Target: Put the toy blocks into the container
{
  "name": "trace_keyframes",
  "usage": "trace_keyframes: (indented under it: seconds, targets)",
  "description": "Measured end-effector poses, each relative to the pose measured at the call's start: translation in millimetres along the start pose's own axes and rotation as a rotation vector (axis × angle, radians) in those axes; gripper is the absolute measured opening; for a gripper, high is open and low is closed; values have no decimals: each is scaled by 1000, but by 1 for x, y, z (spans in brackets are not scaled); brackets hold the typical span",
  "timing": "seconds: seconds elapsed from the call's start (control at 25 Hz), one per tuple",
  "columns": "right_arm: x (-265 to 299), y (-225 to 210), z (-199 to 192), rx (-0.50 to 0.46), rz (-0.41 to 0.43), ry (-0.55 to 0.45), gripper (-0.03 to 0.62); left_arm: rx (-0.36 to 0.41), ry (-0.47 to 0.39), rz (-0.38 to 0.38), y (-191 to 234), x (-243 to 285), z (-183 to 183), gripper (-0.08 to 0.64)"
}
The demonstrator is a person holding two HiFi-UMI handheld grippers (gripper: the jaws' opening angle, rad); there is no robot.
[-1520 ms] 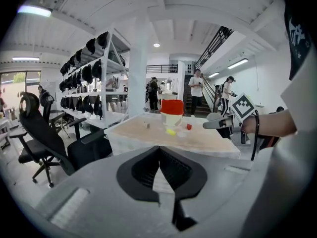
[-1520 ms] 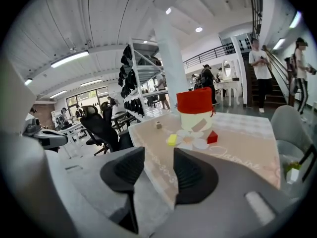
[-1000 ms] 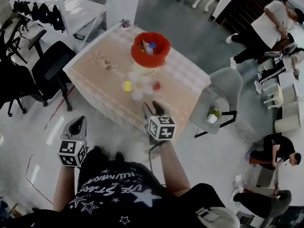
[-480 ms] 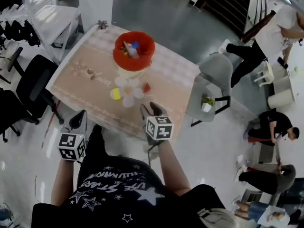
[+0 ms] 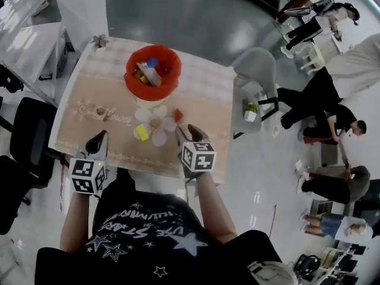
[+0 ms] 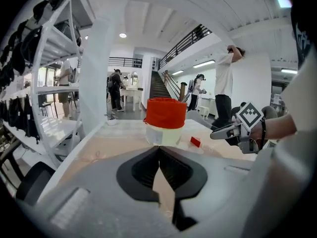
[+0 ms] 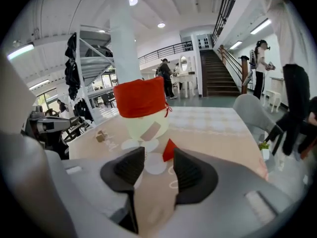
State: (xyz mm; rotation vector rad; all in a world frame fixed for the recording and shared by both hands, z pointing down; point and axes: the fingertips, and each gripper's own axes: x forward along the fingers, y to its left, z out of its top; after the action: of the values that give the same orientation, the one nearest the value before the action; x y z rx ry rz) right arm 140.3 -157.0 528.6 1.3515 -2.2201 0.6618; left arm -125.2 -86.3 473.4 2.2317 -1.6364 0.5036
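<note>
A red container (image 5: 152, 72) on a pale base stands on the table's far half, with several coloured blocks inside. A yellow block (image 5: 142, 133) and a red block (image 5: 178, 115) lie beside a white flower-shaped mat (image 5: 157, 123) in front of it. My left gripper (image 5: 99, 138) is shut and empty at the near edge, left of the blocks. My right gripper (image 5: 189, 130) is open and empty, just short of the red block. The right gripper view shows the red block (image 7: 169, 149) beyond the parted jaws and the container (image 7: 140, 99) behind it. The left gripper view shows the container (image 6: 166, 114).
The table (image 5: 202, 117) has a pink patterned cloth. A small trinket (image 5: 101, 110) lies at its left. A grey chair (image 5: 255, 70) and a small potted plant (image 5: 250, 110) stand off the right edge. A black office chair (image 5: 29, 135) is at the left. People sit at the far right.
The table has come closer in the head view and both grippers now reach over its near edge. Neither gripper's jaws have changed.
</note>
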Motion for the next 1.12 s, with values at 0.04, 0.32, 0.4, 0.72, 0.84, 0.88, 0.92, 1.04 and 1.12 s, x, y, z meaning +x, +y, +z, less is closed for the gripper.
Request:
trace_keyframes:
  seconds: [0.04,0.32,0.4,0.72,0.84,0.88,0.92,1.04,1.12]
  targets:
    - [2,-1,0,12,-20,2,189,6,3,-18,4,6,2,11]
    - [19,-4,1,40,-126,30,188,42,8,-122,24,40,15,11]
    - [24,-6,2,48,-153,38,187,53,10,-146,30,49,19,11]
    - [57,-18,0,64,-252,101,188,89,32,-233,47,83,28,11]
    - [65,-23,-4,77,-300,126,189,96,40,-259,52,90,28,11]
    - [68,-25,-4,83,-314,129,188,96,43,-265,53,92,28,11]
    - [70,-26,-5,88,-324,134,188,95,45,-269,55,93,27,11]
    - [74,-27,-8,90,-339,149,187,93,55,-280,58,95,24,11]
    - [77,-28,-10,90,-352,154,187,96,60,-287,58,95,22,11]
